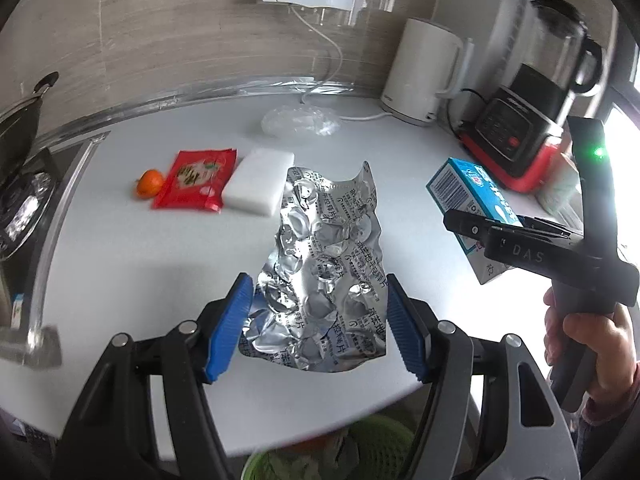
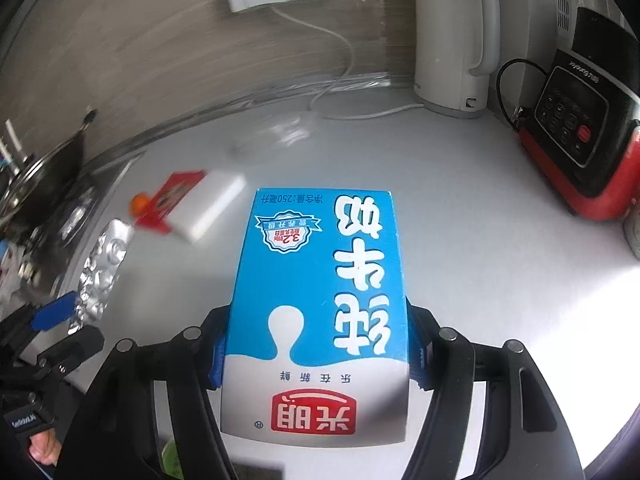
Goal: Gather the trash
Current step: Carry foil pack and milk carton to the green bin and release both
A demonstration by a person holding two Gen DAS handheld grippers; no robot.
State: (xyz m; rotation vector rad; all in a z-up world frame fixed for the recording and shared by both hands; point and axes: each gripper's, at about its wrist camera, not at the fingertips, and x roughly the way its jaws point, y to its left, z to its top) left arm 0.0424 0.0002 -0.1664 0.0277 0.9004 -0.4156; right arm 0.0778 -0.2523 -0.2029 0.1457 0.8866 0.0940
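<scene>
Foil blister sheet (image 1: 320, 276) is pinched in the left hand-held gripper (image 1: 320, 320), milk carton (image 2: 320, 312) clamped in the right hand-held gripper (image 2: 320, 344), both half-open. Limp foil could slip out before the green bin (image 1: 332, 456) at 6 o'clock is reached.

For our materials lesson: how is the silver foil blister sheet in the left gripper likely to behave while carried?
The foil blister sheet is crumpled and curls at its far end, so it probably flexes and flops. It looks thin with burst pockets, so likely very light. The left gripper pinches only its edges, so it may buckle.

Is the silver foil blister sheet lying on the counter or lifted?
Lifted: the crumpled silver foil blister sheet is pinched between the left claw blue pads, hanging above the white counter.
</scene>
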